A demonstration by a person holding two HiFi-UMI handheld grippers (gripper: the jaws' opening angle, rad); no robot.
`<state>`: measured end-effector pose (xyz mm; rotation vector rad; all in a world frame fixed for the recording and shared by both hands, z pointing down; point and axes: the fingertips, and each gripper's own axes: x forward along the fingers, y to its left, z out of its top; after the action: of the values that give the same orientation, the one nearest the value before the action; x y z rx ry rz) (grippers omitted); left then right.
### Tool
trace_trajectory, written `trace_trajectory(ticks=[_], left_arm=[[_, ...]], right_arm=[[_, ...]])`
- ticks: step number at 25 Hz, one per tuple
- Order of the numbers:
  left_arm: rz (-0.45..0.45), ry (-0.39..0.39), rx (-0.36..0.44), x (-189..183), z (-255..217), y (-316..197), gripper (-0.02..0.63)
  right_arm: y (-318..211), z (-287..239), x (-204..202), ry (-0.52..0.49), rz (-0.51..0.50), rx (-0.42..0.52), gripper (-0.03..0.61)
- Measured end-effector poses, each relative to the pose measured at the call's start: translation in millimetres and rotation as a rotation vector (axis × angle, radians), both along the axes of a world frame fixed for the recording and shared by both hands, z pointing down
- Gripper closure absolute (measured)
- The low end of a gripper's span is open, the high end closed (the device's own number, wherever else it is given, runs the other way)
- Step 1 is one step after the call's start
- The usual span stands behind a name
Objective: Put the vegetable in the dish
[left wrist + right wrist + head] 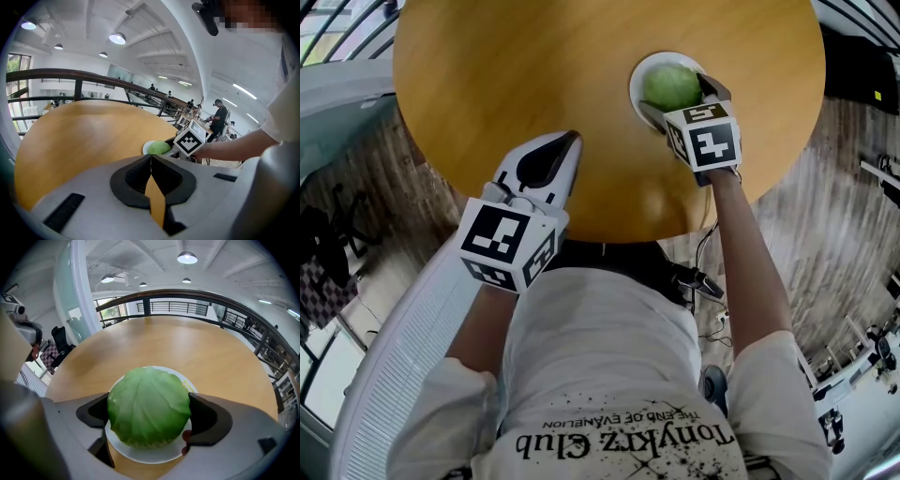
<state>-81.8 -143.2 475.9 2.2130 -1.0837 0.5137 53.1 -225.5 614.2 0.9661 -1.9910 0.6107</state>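
Cabbage point(149, 401) in right tongs point(149, 412), shirt point(609, 375) (Tonykrz Club)

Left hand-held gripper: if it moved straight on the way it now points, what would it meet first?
Probably the white dish holding the cabbage, almost dead ahead, though depth is unclear.

Left gripper point(568, 146): jaws pressed together, nothing between them, tips pointing forward and slightly right. Left forearm bent, close to torso. Right gripper point(150, 414): jaws apart, each pad touching side of green vegetable point(149, 399). Right arm stretched forward, forearm bare. Marker cubes face up on both.
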Motion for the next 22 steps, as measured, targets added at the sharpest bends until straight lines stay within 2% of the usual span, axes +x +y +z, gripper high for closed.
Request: trace_trajectory(ticks=[10, 16, 22], left_arm=[[-0.001, -0.001, 0.002, -1, 0, 2, 0.591], [0.009, 0.002, 0.014, 4, -2, 4, 0.591], [0.025, 0.003, 0.055, 14, -25, 8, 0.591]], right_arm=[[-2, -7, 1, -0.012, 0.011, 0.026, 0.092], [-2, -34, 9, -0.065, 0.047, 0.067, 0.092], [23, -70, 33, -0.106, 0.096, 0.102, 0.092]])
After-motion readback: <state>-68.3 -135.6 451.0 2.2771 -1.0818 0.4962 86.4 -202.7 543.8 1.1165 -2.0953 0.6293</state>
